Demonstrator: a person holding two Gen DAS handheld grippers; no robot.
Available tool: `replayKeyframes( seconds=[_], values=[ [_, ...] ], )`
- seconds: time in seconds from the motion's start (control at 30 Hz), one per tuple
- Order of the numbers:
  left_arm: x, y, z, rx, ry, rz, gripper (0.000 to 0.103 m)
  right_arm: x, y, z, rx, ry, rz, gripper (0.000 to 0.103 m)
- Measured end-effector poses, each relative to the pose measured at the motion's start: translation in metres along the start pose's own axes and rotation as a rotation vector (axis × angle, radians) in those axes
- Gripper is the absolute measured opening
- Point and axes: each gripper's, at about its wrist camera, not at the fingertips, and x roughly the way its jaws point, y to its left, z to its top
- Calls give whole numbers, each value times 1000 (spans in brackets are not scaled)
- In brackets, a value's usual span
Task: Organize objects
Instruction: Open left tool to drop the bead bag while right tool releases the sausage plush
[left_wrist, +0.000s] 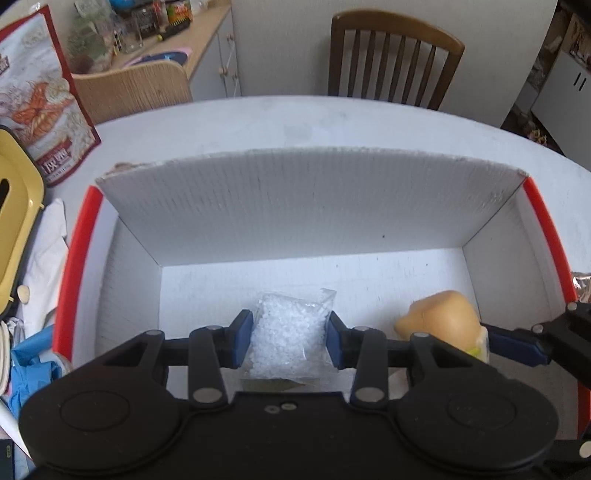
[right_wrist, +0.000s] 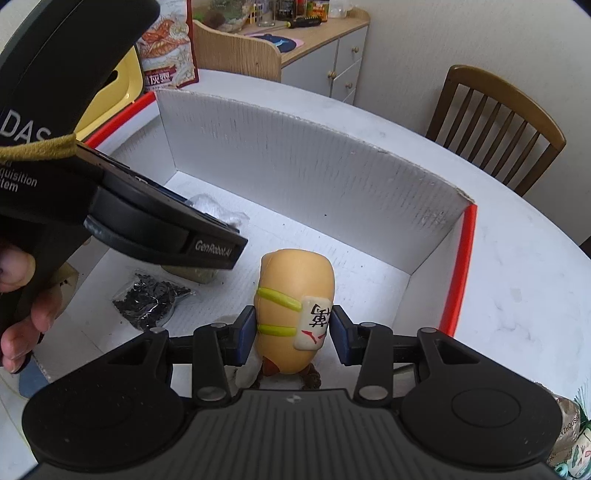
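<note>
A white cardboard box (left_wrist: 306, 206) with red edges stands open on the pale table. My left gripper (left_wrist: 290, 332) is inside it, shut on a clear bag of white pellets (left_wrist: 291, 325). My right gripper (right_wrist: 293, 332) is shut on a tan hot-dog toy (right_wrist: 295, 280) with yellow-green stripes and a mahjong tile on its side, low at the box's right end. In the left wrist view the toy (left_wrist: 439, 314) shows at the right, one blue pad of the right gripper beside it. A bag of black pellets (right_wrist: 151, 299) lies on the box floor.
A person's hand (right_wrist: 22, 317) holds the left gripper's body (right_wrist: 166, 229) above an olive packet (right_wrist: 192, 273). Left of the box lie a yellow tissue holder (left_wrist: 14, 229), a red snack bag (left_wrist: 44, 99) and blue gloves (left_wrist: 29, 362). Wooden chairs (left_wrist: 391, 55) stand behind the table.
</note>
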Motion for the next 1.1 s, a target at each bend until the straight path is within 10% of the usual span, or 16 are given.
replayKeyframes(
  seconds=[0.63, 1.1],
  values=[
    [20, -1, 2, 21, 151, -11, 48, 8, 5, -4, -18, 32, 23, 44],
    [-5, -3, -1, -8, 51, -1, 63, -19, 4, -9, -27, -11, 24, 57]
  ],
)
